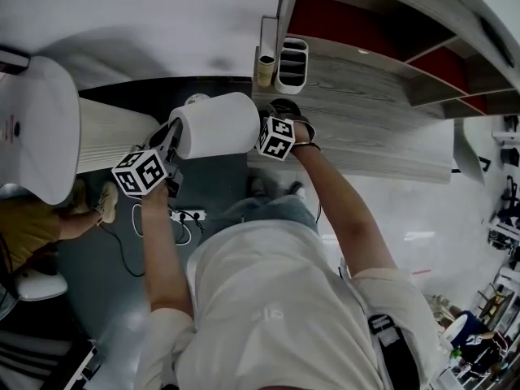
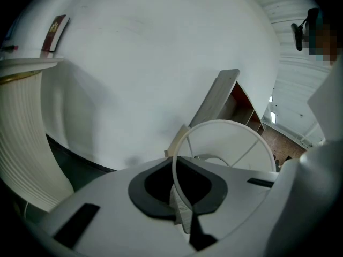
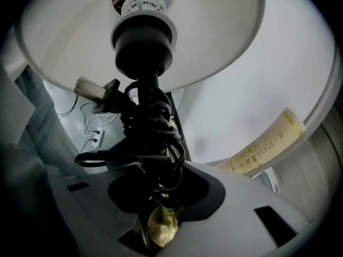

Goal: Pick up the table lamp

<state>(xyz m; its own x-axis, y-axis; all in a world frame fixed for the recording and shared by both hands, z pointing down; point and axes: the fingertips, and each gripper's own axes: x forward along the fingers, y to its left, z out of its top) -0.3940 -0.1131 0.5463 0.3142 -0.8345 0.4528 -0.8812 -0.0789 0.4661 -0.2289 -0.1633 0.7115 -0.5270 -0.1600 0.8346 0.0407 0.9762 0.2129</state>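
The table lamp's white drum shade [image 1: 215, 124] lies on its side in front of me, between both grippers. My left gripper [image 1: 171, 140] is shut on the shade's thin rim ring [image 2: 179, 149], which runs down between its jaws [image 2: 182, 213]. My right gripper [image 1: 264, 130] is at the shade's other end. In the right gripper view its jaws [image 3: 159, 208] close round the brass stem [image 3: 162, 230]. A black cord [image 3: 150, 127] is wound around the stem below the black socket [image 3: 143, 47]. The lamp's base is hidden.
A pleated white shade [image 1: 110, 136] and a larger white shade [image 1: 36, 128] stand close on the left. A wooden shelf unit [image 1: 366, 96] with a white holder [image 1: 291, 65] is at the right. A power strip [image 1: 187, 215] lies on the dark floor. A person in yellow [image 1: 32, 226] crouches at the left.
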